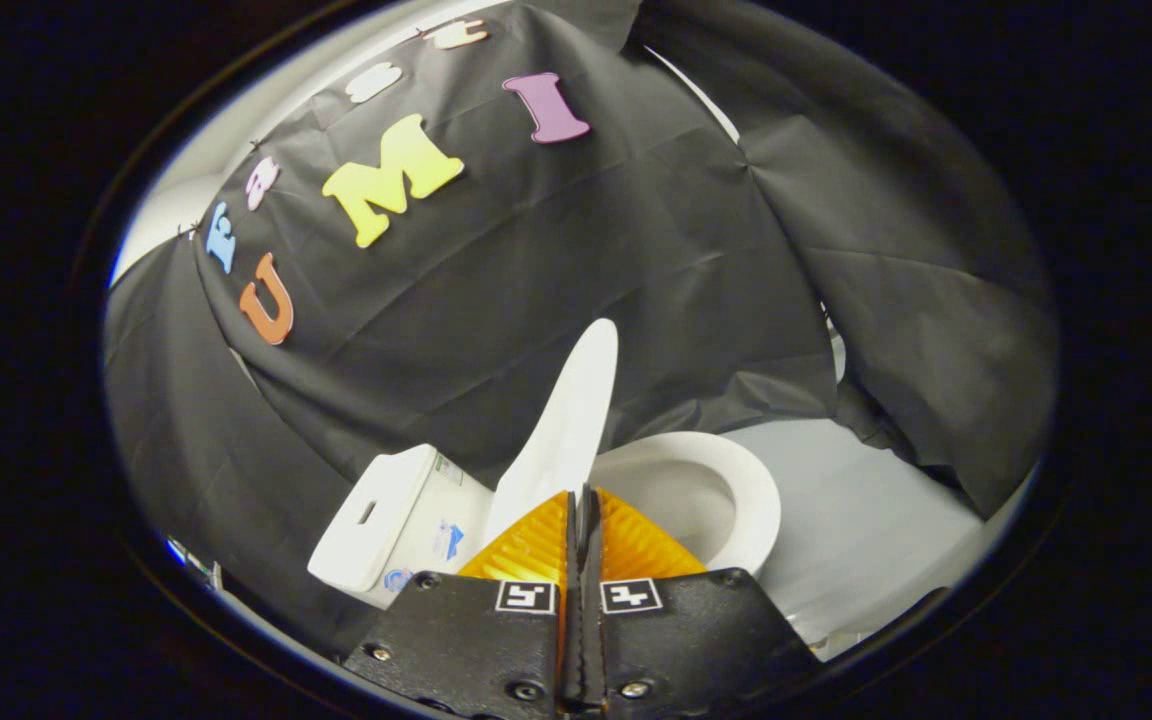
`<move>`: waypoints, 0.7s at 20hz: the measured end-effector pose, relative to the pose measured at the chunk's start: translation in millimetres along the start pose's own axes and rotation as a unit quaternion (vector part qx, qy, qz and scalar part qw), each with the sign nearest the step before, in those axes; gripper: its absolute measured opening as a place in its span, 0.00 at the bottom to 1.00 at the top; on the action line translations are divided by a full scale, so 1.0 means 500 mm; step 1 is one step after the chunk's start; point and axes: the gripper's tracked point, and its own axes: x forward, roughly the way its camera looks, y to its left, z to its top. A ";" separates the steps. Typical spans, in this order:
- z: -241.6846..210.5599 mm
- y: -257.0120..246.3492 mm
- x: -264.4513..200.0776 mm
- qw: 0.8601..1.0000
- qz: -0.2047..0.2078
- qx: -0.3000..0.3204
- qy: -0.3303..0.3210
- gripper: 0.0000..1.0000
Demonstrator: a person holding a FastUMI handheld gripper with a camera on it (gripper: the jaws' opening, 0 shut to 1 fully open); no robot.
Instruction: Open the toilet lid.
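Note:
A white toilet stands just ahead of me, against the black cloth wall. Its lid (568, 420) is raised and stands nearly upright, seen almost edge-on, leaning a little toward the tank (386, 505). The white seat ring (751, 495) and the bowl lie uncovered to the right of the lid. My gripper (584, 497) is shut, its two fingers pressed flat together with nothing between them. Their tips sit just in front of the lid's lower part; I cannot tell whether they touch it.
Black cloth hangs close behind and on both sides of the toilet. A pale grey floor (866, 510) spreads to the right of the bowl. The tank carries a side handle slot and small stickers.

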 end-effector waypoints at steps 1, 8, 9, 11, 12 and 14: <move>0.002 0.008 -0.002 1.000 -0.001 -0.001 0.001 0.03; 0.021 0.061 -0.008 0.999 -0.012 -0.033 -0.003 0.04; 0.023 0.068 -0.009 0.999 -0.014 -0.037 -0.003 0.04; 0.029 0.083 -0.012 0.999 -0.015 -0.042 -0.006 0.04; 0.029 0.091 -0.013 0.999 -0.015 -0.045 -0.006 0.04; 0.031 0.108 -0.016 0.999 -0.014 -0.052 -0.007 0.04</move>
